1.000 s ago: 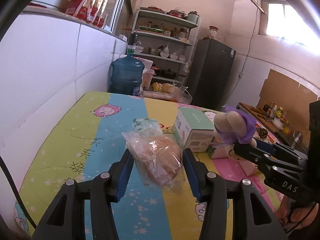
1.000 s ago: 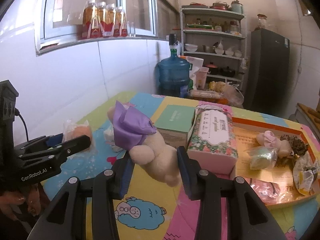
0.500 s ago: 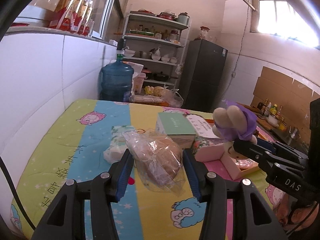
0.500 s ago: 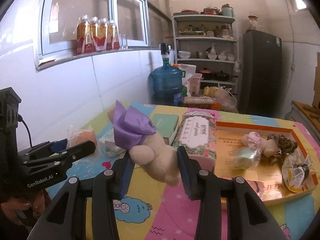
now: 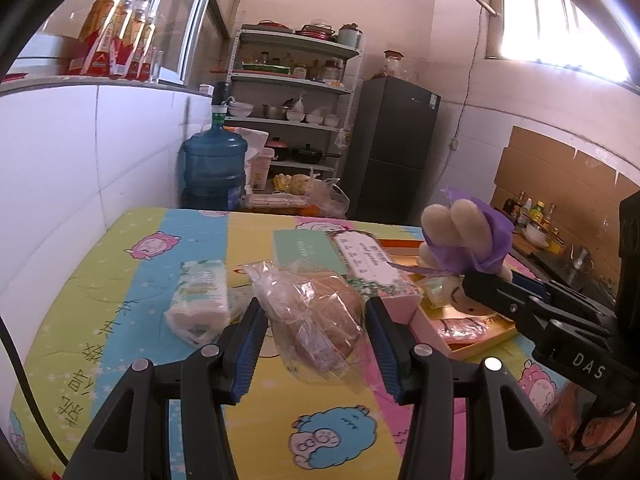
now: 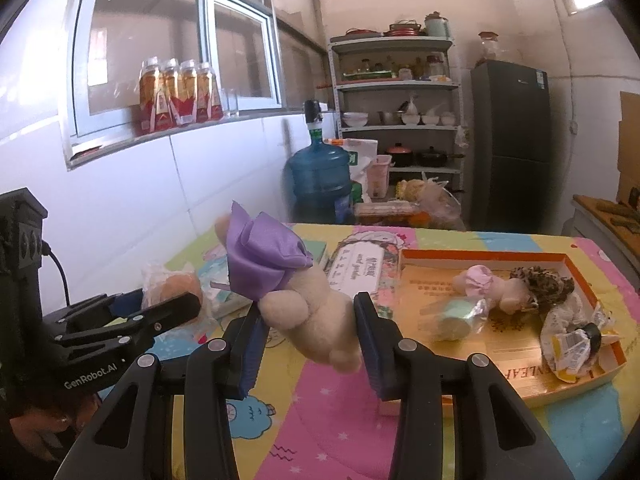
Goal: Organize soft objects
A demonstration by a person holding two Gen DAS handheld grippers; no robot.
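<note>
The left gripper (image 5: 316,330) clamps a bagged bread roll (image 5: 320,320) above the patterned tablecloth (image 5: 120,280). The right gripper (image 6: 308,332) clamps a plush bear (image 6: 304,304) with a purple bow. Only the right view shows the whole orange tray (image 6: 520,394), at far right, holding another plush toy (image 6: 492,286). Since a second ago, both grippers have shifted toward the tray. A floral tissue box (image 6: 362,270) stands between.

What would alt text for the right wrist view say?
A handheld right gripper clamps a cream plush toy with a purple bow above a colourful cartoon tablecloth. An orange-rimmed tray of soft items lies right; the left gripper holds bagged bread.
</note>
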